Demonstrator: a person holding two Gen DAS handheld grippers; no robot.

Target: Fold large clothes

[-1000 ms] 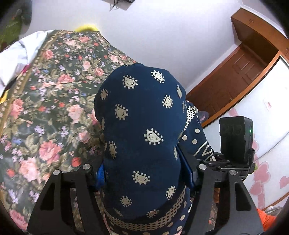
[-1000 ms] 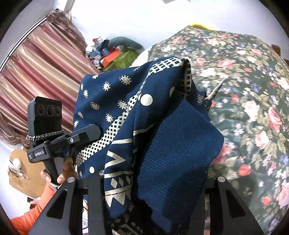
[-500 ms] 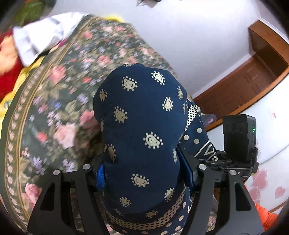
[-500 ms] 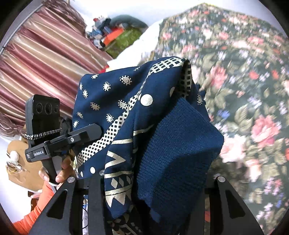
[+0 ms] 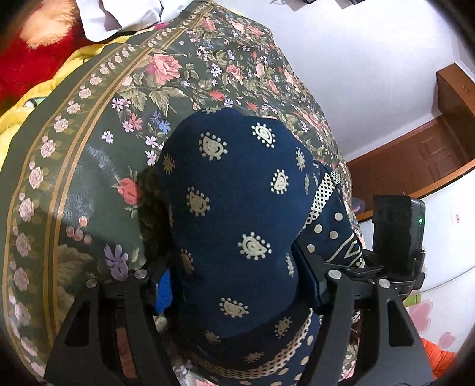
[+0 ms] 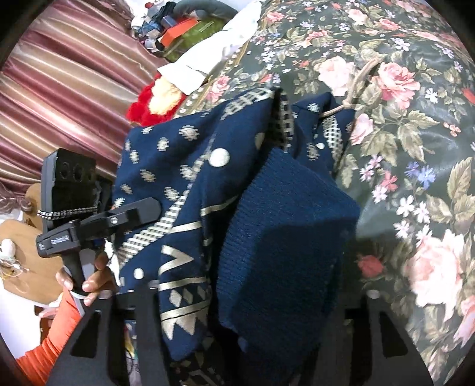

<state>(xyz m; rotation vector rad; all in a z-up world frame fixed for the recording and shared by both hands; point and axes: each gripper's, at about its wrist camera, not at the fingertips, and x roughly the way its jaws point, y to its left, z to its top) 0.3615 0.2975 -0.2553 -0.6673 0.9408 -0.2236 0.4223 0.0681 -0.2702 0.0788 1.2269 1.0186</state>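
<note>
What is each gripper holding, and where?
Left gripper clamps a bunched fold of the garment. Right gripper has just been opening, ribbed hem between its jaws.

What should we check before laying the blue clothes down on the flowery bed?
1. Left gripper pinching the blue garment: ok.
2. Right gripper grip: not ok; its jaws have just been opening, with the garment between them.
3. Garment neat enough to lay flat: not ok, it is bunched over both grippers.
4. Floral bedspread bare beside the garment: ok.
5. Beige cord at the garment's far edge, attached or loose: cannot tell.
6. White cloth lying away from the garment: ok.
</note>
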